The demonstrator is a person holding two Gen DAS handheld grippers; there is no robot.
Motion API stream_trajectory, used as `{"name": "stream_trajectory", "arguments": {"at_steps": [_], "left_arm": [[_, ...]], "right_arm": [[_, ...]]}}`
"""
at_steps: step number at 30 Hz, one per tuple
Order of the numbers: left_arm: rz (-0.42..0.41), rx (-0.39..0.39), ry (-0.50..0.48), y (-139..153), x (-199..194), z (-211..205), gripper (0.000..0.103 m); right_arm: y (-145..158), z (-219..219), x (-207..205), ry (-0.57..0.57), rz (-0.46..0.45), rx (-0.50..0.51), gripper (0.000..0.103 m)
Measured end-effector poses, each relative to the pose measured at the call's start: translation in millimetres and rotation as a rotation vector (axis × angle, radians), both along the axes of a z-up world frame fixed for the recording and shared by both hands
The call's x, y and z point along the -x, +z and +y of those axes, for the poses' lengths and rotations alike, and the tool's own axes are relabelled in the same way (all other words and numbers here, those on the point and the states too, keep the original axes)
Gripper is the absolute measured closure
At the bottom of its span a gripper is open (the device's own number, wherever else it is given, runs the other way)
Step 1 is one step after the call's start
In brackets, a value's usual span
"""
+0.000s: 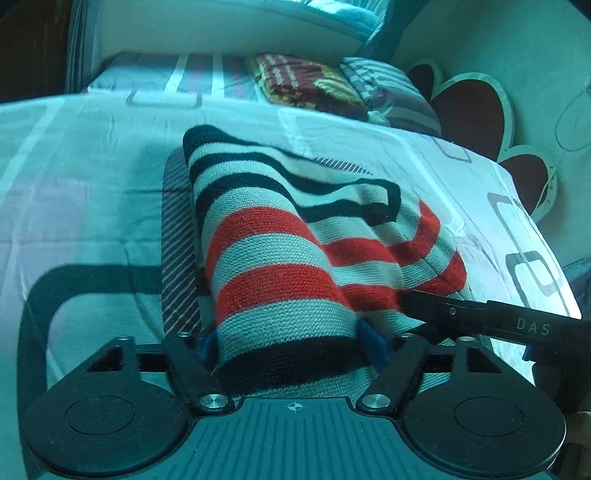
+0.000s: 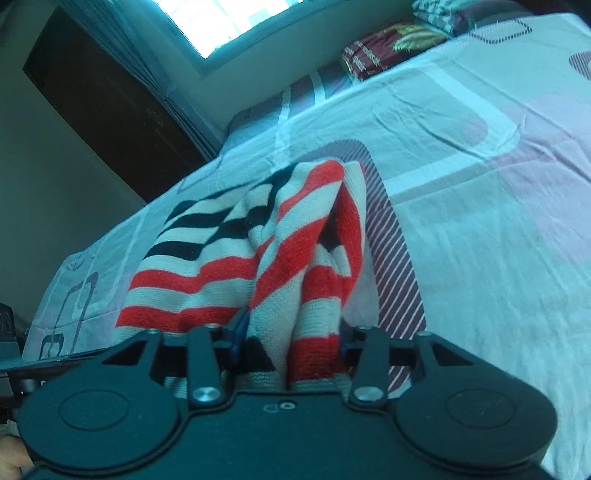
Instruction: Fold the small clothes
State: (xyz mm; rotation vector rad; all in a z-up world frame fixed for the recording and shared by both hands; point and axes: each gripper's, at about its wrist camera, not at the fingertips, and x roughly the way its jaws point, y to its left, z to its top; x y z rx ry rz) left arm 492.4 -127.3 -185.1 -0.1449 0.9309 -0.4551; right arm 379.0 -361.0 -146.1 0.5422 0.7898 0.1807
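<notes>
Nearest the lens in the left wrist view, the left gripper is clenched on the near edge of a striped knit garment, whose red, pale and black bands bunch between two blue pads. In the right wrist view, the right gripper likewise grasps a gathered fold of the same garment, the cloth rising toward 12 o'clock and draping down toward 9 o'clock onto the bed. One garment is being worked, held by two grippers; the right gripper's black arm enters the left view at 3 o'clock, touching the knit. The surface is a bed covered in a pale sheet printed with rounded rectangles and a striped panel. At 12 o'clock on the bed lie two folded cloth stacks, one maroon and gold, one striped just beside it. A headboard with dark heart-shaped panels stands at 2 o'clock. A bright window and a dark door show at 11 o'clock in the right view. The garment's near hem is hidden behind both gripper bodies, and its overall shape is hard to make out.
</notes>
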Motion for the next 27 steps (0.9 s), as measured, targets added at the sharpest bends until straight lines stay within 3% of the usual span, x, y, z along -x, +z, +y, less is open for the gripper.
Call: {"name": "stream_trajectory", "arguments": {"at_steps": [6,15,21,27], "left_arm": [[-0.001,0.017,0.006,9.1,2.7,5.3,0.042],[-0.054,0.035,0.023,36.9,17.4,27.4,0.043],[-0.089,0.043,0.077,52.0,28.0,77.3,0.043],[-0.127,0.032,0.159,63.0,34.0,154.8,0.043]], "right_arm": [[12.2,2.5,7.6,-0.003,-0.042,-0.051,0.066],[32.8,23.0,18.8,0.021,-0.076,-0.088,0.066],[49.6,65.3,12.5,0.075,-0.112,-0.091,0.066],[61.5,139.7,0.4,0.145,-0.148,-0.101,0.066]]}}
